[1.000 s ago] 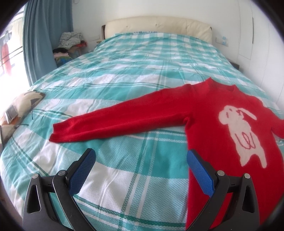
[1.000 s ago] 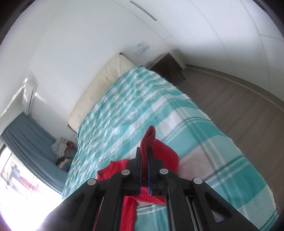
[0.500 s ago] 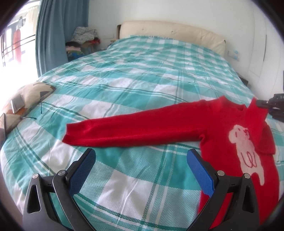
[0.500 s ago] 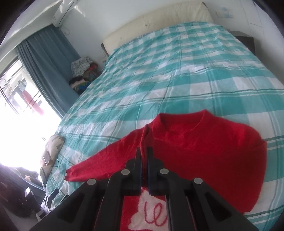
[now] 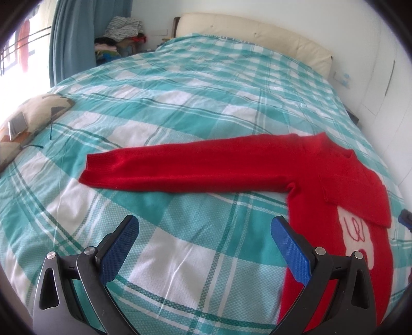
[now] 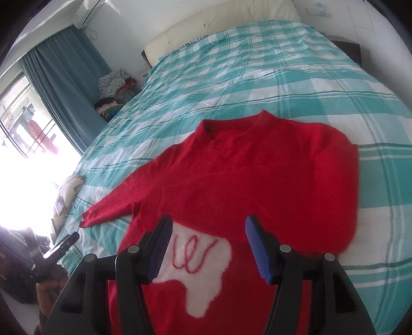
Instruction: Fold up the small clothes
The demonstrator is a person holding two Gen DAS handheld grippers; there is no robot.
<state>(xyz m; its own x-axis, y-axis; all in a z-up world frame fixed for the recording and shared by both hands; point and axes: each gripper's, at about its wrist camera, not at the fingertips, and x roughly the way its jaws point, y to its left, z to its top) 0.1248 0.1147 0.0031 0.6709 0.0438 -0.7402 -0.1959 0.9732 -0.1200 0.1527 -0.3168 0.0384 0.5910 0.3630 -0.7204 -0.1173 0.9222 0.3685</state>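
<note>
A red knit sweater (image 6: 257,180) lies face up on the bed (image 5: 195,108), over a teal-and-white checked bedspread. Its round neck points toward the cream headboard (image 6: 219,23). One long sleeve (image 5: 185,167) is stretched flat across the bedspread, cuff toward the window side. The other sleeve (image 6: 332,185) is folded inward over the chest, so that its edge lies across the upper part of a white animal motif (image 6: 200,265) with a red squiggle stitched on it.

My left tool (image 5: 204,247) hovers above bare bedspread just beside the sweater's body, its blue pads (image 5: 119,250) spread wide with nothing between them. My right tool (image 6: 206,244) hangs over the motif; its jaws are opening, and its blue pads (image 6: 257,247) press on nothing, the knit lying below them rather than in their grip.

The folded sleeve covers the head of the motif, so the animal cannot be identified. The sweater's hem is cut off by the lower frame edge and by the tool bodies in both views. In the left wrist view the garment's far side runs out of the frame at right, where only a blue tip of my other tool shows. The right wrist view is softened by motion blur along the sweater's outer edge. A pale cushion (image 5: 33,116) at the bed's window side carries a small flat object that I cannot identify. Clothes are heaped in the corner beside the blue curtain (image 6: 67,85).
</note>
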